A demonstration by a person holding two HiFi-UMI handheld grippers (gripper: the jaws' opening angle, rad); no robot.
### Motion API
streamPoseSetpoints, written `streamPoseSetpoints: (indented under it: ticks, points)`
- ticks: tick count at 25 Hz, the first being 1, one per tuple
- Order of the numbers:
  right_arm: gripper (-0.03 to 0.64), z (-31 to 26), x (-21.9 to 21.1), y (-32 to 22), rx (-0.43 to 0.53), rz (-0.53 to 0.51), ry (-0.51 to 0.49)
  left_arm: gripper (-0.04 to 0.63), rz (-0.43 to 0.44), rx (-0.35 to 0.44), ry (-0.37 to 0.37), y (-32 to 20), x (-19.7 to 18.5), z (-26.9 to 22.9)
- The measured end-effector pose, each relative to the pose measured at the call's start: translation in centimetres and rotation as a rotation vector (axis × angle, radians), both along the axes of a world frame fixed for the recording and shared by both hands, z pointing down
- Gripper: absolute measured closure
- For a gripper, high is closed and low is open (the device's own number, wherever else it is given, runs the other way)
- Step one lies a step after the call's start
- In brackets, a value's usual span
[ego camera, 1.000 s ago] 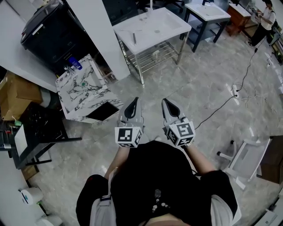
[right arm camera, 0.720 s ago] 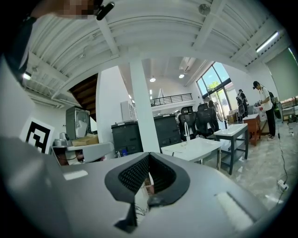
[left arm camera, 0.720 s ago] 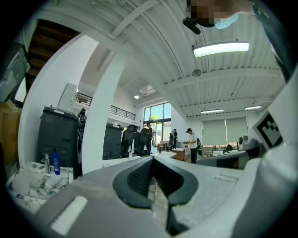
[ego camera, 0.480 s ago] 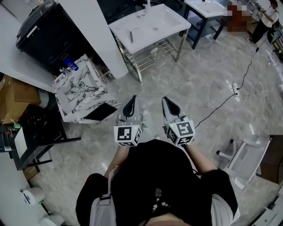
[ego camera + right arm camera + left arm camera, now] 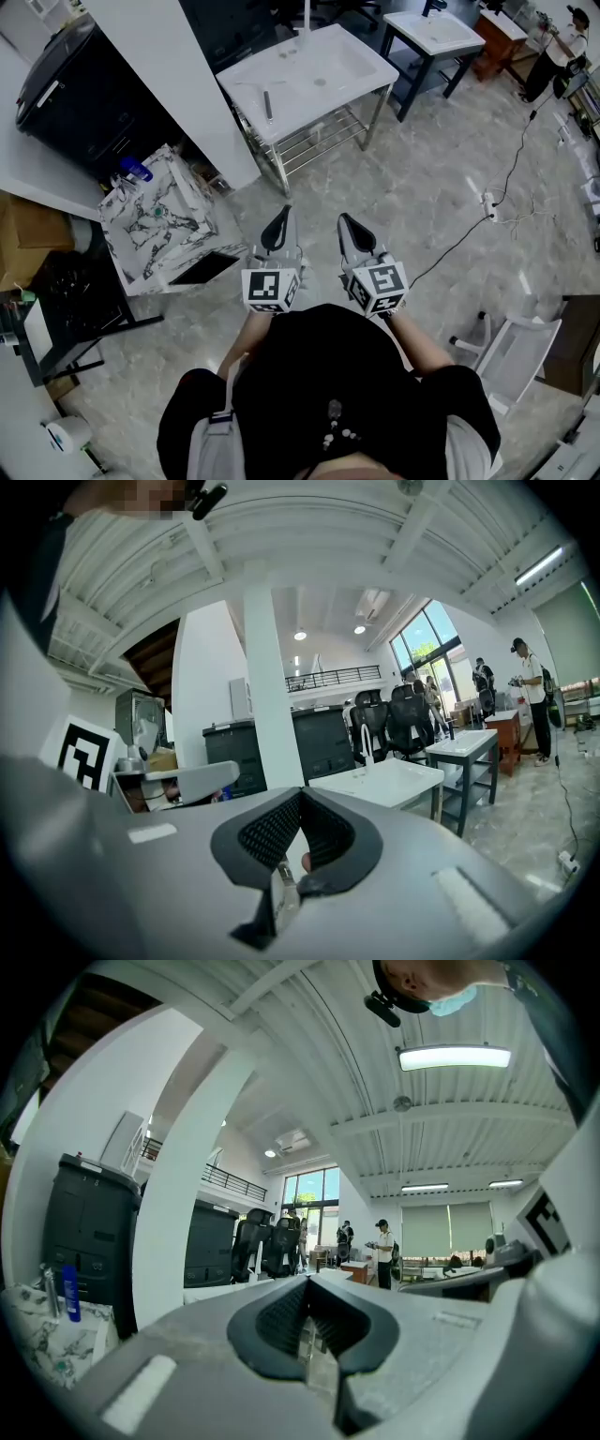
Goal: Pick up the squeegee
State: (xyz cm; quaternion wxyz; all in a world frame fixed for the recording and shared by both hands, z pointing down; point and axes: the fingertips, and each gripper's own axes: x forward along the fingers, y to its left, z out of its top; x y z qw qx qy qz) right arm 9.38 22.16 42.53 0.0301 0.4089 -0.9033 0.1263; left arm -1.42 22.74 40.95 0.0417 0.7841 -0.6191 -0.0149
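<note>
Ahead of left tongs (image 5: 278,217), glossy basin (image 5: 330,54).

No words or numbers could be read anywhere. The left cube (image 5: 273,289) at the back of the left tool (image 5: 278,226) and the right cube (image 5: 379,286) at the back of the right tool (image 5: 351,229) showed only black-and-white square patterns, not letters. The blue bottle (image 5: 137,172), far ahead and left of the left tool, was too small to read.

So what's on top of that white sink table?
A small dark stick-shaped thing lies on the white sink table, left of the drain hole. It's too small to tell what it is. Nothing covers the top.
</note>
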Motion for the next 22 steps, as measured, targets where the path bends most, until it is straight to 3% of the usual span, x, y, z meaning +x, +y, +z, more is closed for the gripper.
streamPoseSetpoints:
  ticks: [12,22]
  points:
    - [0.615,-1.2,-4.3,-9.7,0.027,0.019,-0.001,0.594,0.026,0.005,-0.034,-9.7,-4.0,-0.2]
    - [0.615,-1.0,-7.7,-14.3,0.032,0.025,0.0,0.594,0.01,0.015,-0.034,-14.2,-7.7,-0.1]
